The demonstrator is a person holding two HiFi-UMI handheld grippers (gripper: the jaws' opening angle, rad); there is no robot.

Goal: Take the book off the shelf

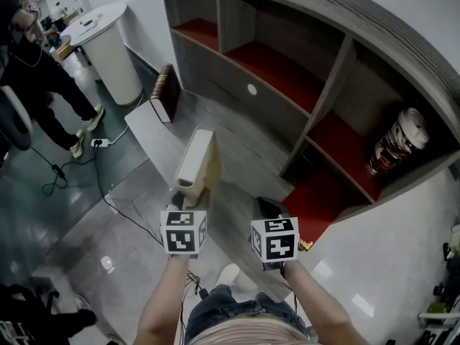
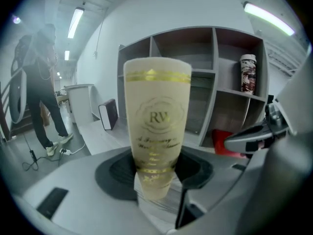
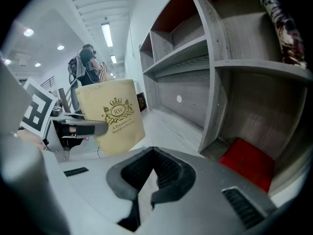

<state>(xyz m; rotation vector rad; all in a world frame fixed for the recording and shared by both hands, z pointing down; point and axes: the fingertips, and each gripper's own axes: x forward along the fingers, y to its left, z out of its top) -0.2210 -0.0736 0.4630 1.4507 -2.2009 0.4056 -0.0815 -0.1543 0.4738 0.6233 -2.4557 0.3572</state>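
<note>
A cream book with gold lettering stands upright in front of me, clear of the grey shelf unit. My left gripper is shut on its lower end. In the left gripper view the book's spine rises between the black pads of the left gripper. My right gripper hangs just to the right of the book without touching it. In the right gripper view the book is at the left, and the right gripper has its pad tips together with nothing between them.
A dark red-brown book stands on the low platform at the shelf's left end. A patterned can lies in a right compartment with a red floor. A white round table, a person and floor cables with a power strip are at the left.
</note>
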